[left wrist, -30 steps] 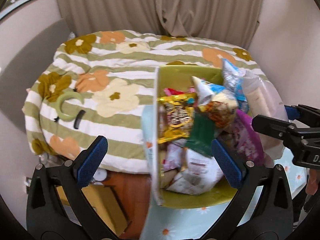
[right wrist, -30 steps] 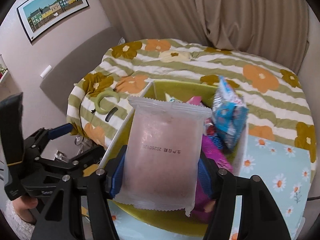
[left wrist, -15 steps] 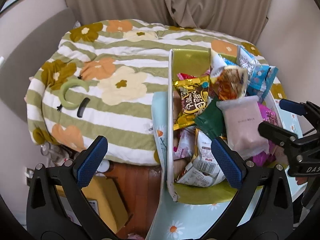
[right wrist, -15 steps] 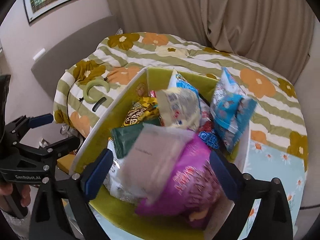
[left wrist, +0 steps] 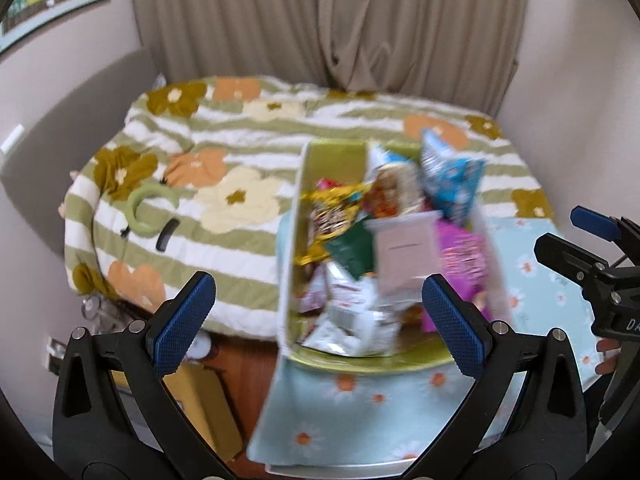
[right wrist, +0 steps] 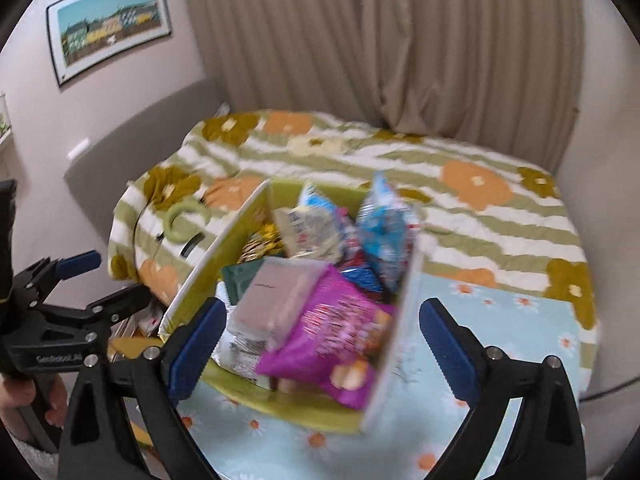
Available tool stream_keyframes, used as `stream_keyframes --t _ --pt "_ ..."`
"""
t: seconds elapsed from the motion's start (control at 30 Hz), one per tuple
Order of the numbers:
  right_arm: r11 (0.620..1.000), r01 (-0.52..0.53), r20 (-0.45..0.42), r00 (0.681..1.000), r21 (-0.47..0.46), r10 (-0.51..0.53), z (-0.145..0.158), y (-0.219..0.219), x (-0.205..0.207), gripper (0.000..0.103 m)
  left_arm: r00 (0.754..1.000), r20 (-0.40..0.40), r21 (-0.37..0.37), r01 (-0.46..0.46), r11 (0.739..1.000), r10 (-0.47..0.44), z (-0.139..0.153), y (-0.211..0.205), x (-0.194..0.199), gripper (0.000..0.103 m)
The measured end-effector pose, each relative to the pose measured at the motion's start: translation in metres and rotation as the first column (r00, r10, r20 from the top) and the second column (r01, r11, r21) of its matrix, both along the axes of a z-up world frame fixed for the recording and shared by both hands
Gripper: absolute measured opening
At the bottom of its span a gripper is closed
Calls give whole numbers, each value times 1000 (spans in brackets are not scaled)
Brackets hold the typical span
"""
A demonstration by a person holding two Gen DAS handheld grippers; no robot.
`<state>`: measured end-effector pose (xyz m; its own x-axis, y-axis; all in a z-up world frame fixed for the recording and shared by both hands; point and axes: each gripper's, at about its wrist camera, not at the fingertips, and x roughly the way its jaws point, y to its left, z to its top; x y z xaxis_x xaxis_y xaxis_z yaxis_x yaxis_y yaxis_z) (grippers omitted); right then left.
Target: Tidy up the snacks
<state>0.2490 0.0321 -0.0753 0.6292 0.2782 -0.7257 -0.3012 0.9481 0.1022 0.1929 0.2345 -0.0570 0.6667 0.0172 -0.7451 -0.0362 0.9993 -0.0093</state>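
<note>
A green-lined box (left wrist: 288, 280) (right wrist: 208, 264) full of snack packets stands on a table with a daisy-print cloth (left wrist: 532, 276) (right wrist: 500, 332). A pale pink packet (left wrist: 404, 252) (right wrist: 280, 296) lies on top of the pile, beside a magenta bag (left wrist: 464, 256) (right wrist: 340, 336), a blue bag (left wrist: 452, 180) (right wrist: 384, 232), a gold packet (left wrist: 332, 208) and a dark green one (left wrist: 352, 248). My left gripper (left wrist: 316, 320) is open and empty, back from the box's near left corner. My right gripper (right wrist: 320, 340) is open and empty in front of the box; it also shows in the left wrist view (left wrist: 576, 240).
A bed with a green-striped floral quilt (left wrist: 240, 160) (right wrist: 480, 208) lies behind the table. A green ring (left wrist: 140, 208) and a dark clip (left wrist: 168, 236) rest on the quilt. Curtains (left wrist: 340, 24) hang behind. A yellow box (left wrist: 200, 400) stands on the floor.
My right gripper opened and let go of the pale pink packet, which now lies on the snack pile. Both grippers have drawn back and up from the box.
</note>
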Motion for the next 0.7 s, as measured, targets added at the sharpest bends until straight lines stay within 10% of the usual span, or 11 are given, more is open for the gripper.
stream_keyframes --t 0.7 --pt "946 320 158 938 -59 -308 48 -122 -132 102 975 218 14 49 999 -51 53 -111 -115 102"
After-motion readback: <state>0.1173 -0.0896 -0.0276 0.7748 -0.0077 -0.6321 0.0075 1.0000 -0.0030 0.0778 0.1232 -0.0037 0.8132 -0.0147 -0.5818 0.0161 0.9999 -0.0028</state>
